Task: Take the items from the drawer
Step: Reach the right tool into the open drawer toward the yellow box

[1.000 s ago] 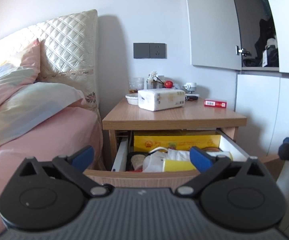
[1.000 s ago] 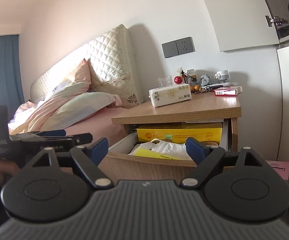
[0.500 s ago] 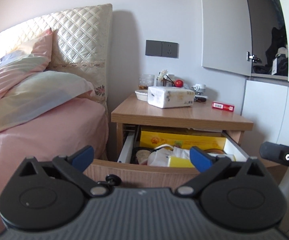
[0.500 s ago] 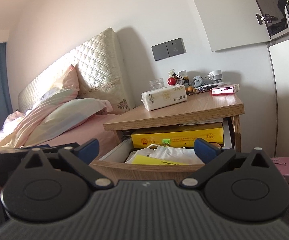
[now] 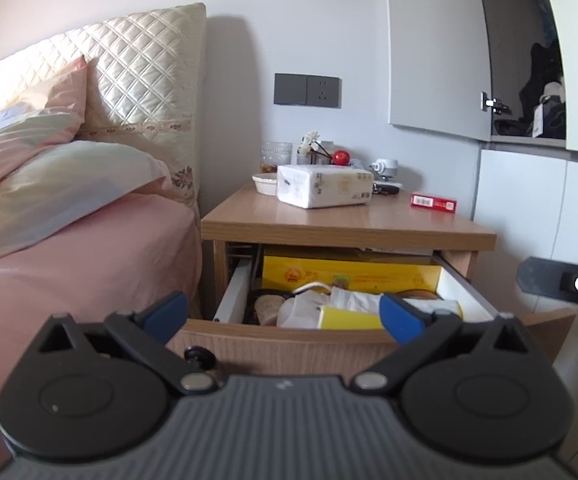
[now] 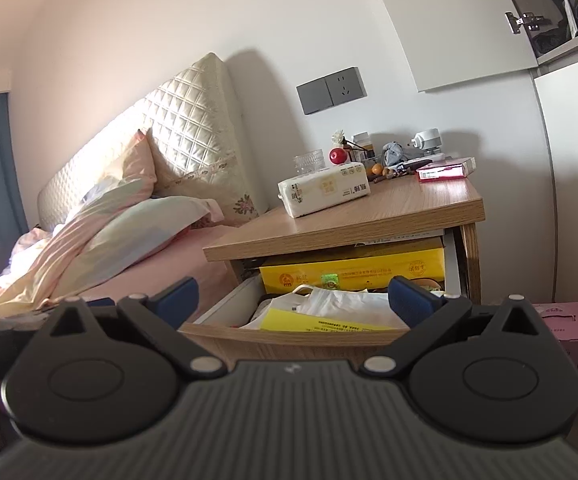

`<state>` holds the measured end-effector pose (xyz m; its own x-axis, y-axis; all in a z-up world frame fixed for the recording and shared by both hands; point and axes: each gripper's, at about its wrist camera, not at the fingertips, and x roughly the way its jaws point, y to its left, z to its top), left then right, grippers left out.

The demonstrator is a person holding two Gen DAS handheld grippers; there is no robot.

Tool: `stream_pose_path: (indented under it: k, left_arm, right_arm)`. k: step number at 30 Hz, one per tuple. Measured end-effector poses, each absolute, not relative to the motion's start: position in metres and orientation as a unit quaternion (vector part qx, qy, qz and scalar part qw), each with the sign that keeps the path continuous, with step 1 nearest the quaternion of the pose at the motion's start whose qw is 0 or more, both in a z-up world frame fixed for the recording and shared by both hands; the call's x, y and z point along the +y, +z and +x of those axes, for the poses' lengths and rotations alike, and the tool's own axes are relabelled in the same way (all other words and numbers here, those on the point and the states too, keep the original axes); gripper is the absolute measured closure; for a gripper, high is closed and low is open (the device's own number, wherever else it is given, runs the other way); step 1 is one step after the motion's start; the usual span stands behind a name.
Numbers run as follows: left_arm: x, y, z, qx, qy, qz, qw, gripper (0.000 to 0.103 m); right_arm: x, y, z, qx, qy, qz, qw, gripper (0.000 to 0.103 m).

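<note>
The wooden nightstand's drawer (image 5: 289,344) stands pulled open; it also shows in the right wrist view (image 6: 289,340). Inside lie a long yellow box (image 5: 349,276), a white plastic bag (image 6: 345,304), a small yellow box (image 5: 349,318) and a yellow sheet (image 6: 321,320). My left gripper (image 5: 285,316) is open and empty, just in front of the drawer's front panel. My right gripper (image 6: 293,300) is open and empty, in front of the drawer from the right side.
The nightstand top (image 5: 345,220) carries a tissue pack (image 5: 323,186), a red box (image 5: 433,203), a glass and small items. A bed with pink sheets (image 5: 69,264) and pillows lies to the left. White cabinets (image 5: 529,200) stand right. A pink box (image 6: 561,316) sits on the floor.
Both grippers have drawn back and risen a little from the drawer, so the view is wider. Both stay open and empty.
</note>
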<state>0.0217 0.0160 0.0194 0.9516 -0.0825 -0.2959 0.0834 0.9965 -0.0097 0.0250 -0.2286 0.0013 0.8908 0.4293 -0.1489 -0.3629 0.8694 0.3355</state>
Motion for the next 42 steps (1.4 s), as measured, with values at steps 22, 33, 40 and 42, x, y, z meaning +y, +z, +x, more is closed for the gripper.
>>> stream_pose_path:
  k: [22,33,40,42]
  left_arm:
    - [0.013,0.02,-0.001,0.13,-0.103,-0.014,0.986,0.0]
    - [0.033,0.024,-0.008,0.126,-0.103,-0.035,0.986,0.0]
    - [0.035,0.026,-0.008,0.128,-0.106,-0.037,0.985,0.0]
    - [0.034,0.025,-0.007,0.132,-0.104,-0.037,0.985,0.0]
  right_arm:
    - [-0.119,0.054,0.216,0.396,0.351,-0.09,0.844,0.004]
    - [-0.08,0.024,0.243,0.462,0.367,-0.191,0.784,0.038]
    - [-0.071,0.02,0.245,0.463,0.356,-0.227,0.779,0.038]
    - [-0.072,0.02,0.248,0.462,0.355,-0.231,0.779,0.038]
